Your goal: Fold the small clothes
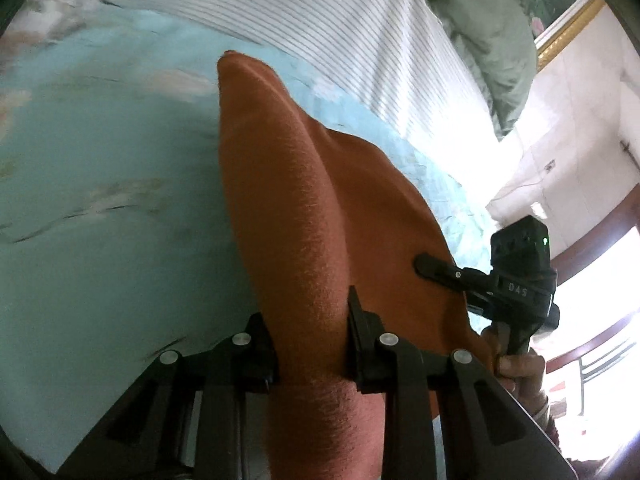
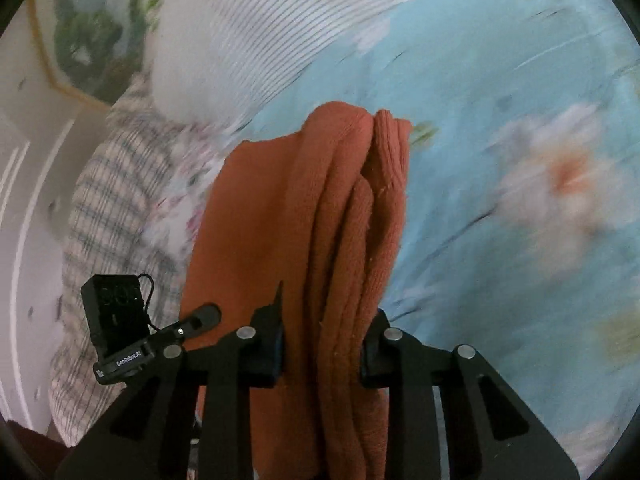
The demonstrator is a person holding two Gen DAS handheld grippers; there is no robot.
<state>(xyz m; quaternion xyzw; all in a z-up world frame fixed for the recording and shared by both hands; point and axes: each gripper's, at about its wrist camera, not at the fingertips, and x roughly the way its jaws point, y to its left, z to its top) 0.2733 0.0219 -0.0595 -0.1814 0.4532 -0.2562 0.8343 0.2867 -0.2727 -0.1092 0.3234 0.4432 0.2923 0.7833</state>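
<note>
A rust-orange knitted garment (image 1: 296,208) hangs in folds between both grippers above the bed. In the left wrist view my left gripper (image 1: 312,344) is shut on a bunched edge of it, pads pressing on both sides. The right gripper (image 1: 434,270) reaches in from the right edge with a hand below it, its finger lying on the same cloth. In the right wrist view my right gripper (image 2: 324,344) is shut on several gathered layers of the orange garment (image 2: 340,208). The left gripper (image 2: 204,318) shows at lower left against the cloth's edge.
Below lies a light blue floral bedsheet (image 1: 100,220), also seen in the right wrist view as the bedsheet (image 2: 520,140). A white striped cover (image 1: 320,20) and a green pillow (image 1: 488,40) lie at the far side. A checked cloth (image 2: 112,200) lies left, near a wall.
</note>
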